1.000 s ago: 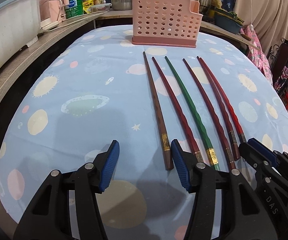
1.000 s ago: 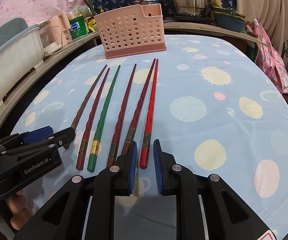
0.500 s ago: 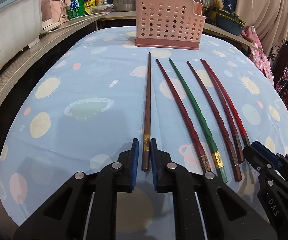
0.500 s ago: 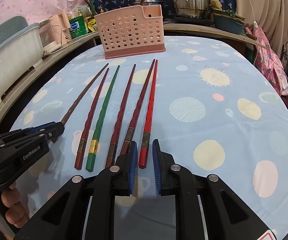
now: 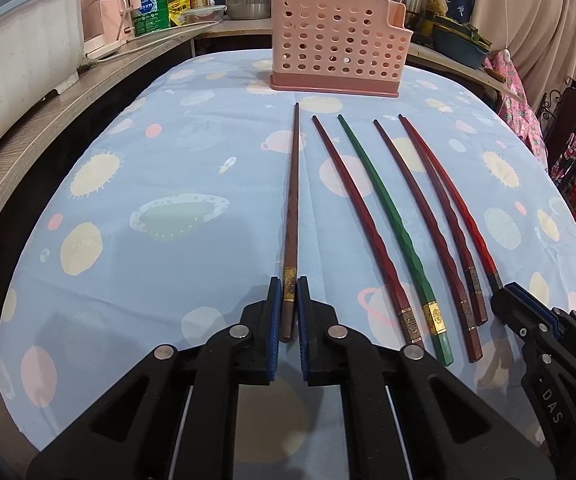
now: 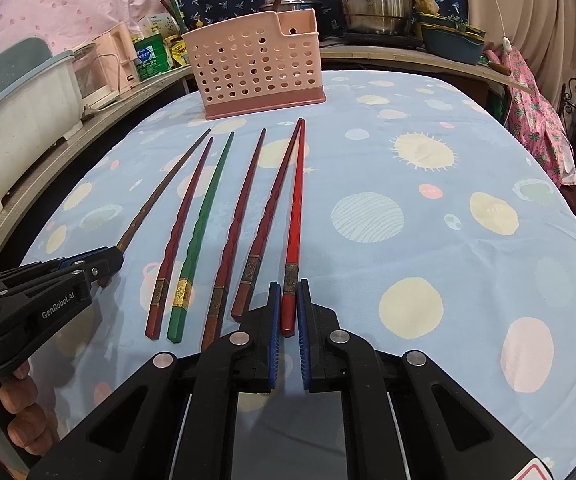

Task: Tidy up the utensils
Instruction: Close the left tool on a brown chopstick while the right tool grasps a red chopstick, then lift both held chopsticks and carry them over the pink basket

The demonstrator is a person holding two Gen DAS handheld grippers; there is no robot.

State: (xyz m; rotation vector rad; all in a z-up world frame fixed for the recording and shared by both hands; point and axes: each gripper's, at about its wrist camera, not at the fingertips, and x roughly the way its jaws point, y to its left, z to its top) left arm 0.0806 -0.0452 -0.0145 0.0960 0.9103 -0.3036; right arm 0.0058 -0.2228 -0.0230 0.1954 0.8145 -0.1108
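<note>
the red stick's [image 5: 454, 196] butt end is hidden behind the right gripper [image 5: 506, 296] in the left view; the basket's [image 6: 255, 68] inside cannot be seen; labels on the tins [image 5: 151, 10] behind are too small to read; the fingers [image 6: 15, 420] are cut off by the edge

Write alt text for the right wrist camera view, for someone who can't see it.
The right gripper is shut on the handle end of a bright red chopstick, the rightmost of six lying side by side on a planet-print tablecloth. A pink perforated utensil holder stands beyond them; the left gripper grips the brown chopstick.
</note>
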